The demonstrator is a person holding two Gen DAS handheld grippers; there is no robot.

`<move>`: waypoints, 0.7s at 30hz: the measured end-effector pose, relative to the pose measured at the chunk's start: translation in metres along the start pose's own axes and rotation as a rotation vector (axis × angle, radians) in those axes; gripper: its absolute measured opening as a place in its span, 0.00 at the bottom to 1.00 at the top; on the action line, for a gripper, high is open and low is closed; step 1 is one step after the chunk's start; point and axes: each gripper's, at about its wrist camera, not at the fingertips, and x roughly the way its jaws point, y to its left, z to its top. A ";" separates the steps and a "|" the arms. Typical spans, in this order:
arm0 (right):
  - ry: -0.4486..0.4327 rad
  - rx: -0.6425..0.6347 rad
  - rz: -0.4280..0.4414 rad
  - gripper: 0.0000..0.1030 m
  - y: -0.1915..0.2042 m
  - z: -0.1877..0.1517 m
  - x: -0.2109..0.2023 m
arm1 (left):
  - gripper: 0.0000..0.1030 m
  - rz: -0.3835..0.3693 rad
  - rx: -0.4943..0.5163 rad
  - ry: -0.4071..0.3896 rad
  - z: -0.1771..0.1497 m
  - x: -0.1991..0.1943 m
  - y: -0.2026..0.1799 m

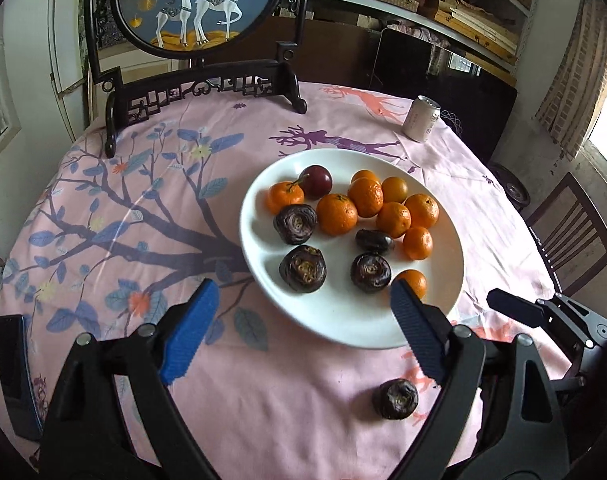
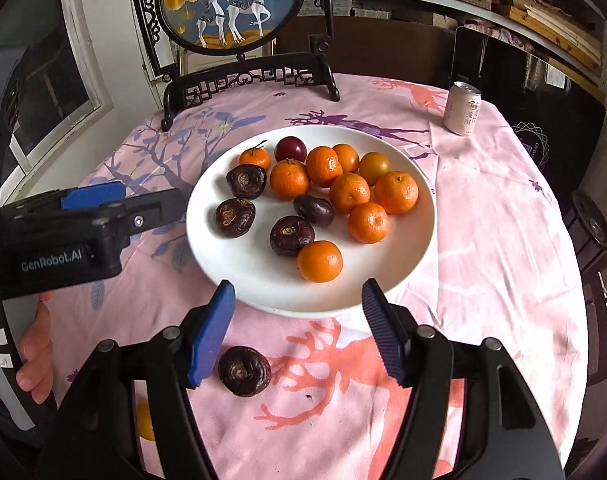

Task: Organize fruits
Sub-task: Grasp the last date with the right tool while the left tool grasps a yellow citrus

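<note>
Both sets of jaws are held apart with nothing between the blue pads: the left gripper (image 1: pixel 303 316) is spread wide over the near rim of the plate (image 1: pixel 339 328), and the right gripper (image 2: pixel 297 328) is parted less widely, just short of the same rim. On the white plate, which is set on a pink printed cloth (image 2: pixel 483 240), small oranges (image 2: pixel 319 261) are gathered on the right side and dark brown water chestnuts (image 2: pixel 291 235) on the left and centre; a round dark red fruit (image 2: pixel 290 149) is seen at the far edge. One more water chestnut (image 2: pixel 244 370) is left off the plate, on the cloth just beside the right gripper's left pad. A can (image 2: pixel 461 109) is stood well apart at the far right of the table, and a framed deer screen (image 2: pixel 231 4) is placed upright at the back. A hand (image 2: pixel 35 356) is seen around the left gripper's handle
</note>
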 end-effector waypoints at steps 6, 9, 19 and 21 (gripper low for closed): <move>0.007 -0.001 0.002 0.64 0.010 -0.016 -0.013 | 0.87 -0.008 -0.020 0.002 -0.026 -0.019 0.005; 0.018 0.005 0.004 0.64 0.014 -0.025 -0.016 | 0.87 0.000 -0.021 -0.008 -0.036 -0.028 0.007; 0.147 0.028 0.057 0.64 0.035 -0.067 0.023 | 0.88 0.009 -0.034 0.001 -0.086 -0.055 0.032; 0.141 0.030 0.059 0.64 0.038 -0.065 0.033 | 0.88 0.011 -0.035 0.014 -0.094 -0.056 0.034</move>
